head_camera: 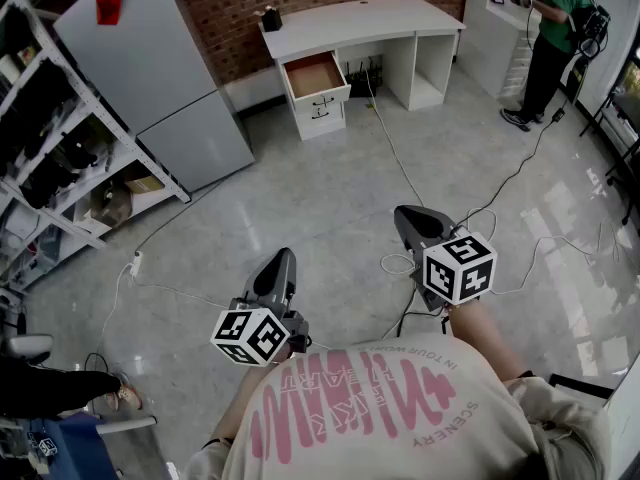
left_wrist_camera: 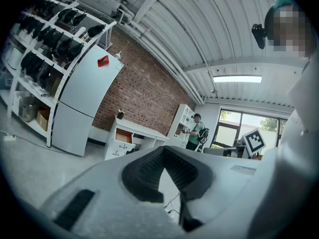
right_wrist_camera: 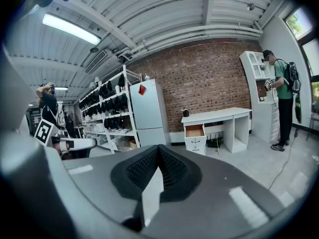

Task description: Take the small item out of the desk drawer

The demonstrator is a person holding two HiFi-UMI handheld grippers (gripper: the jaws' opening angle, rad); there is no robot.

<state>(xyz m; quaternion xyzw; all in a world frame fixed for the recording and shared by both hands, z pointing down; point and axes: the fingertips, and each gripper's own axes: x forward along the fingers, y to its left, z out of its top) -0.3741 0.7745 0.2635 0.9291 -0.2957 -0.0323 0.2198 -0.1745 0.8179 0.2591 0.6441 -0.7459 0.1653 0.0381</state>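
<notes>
A white desk [head_camera: 360,18] stands far off against the brick wall. Its top drawer [head_camera: 315,76] is pulled open and shows a brown inside; no small item can be made out in it from here. Both grippers hover over the floor, well short of the desk. My left gripper [head_camera: 283,260] is shut and holds nothing. My right gripper [head_camera: 408,214] is also shut and holds nothing. In the left gripper view the closed tips [left_wrist_camera: 163,151] point toward the desk [left_wrist_camera: 137,129]. The right gripper view shows the tips [right_wrist_camera: 158,147] meeting below the open drawer [right_wrist_camera: 194,131].
A grey fridge [head_camera: 150,68] and a shelf rack [head_camera: 50,148] line the left side. Cables [head_camera: 400,168] and a power strip [head_camera: 135,263] lie on the floor between me and the desk. A person [head_camera: 555,28] stands at the far right. A dark object [head_camera: 271,18] sits on the desk.
</notes>
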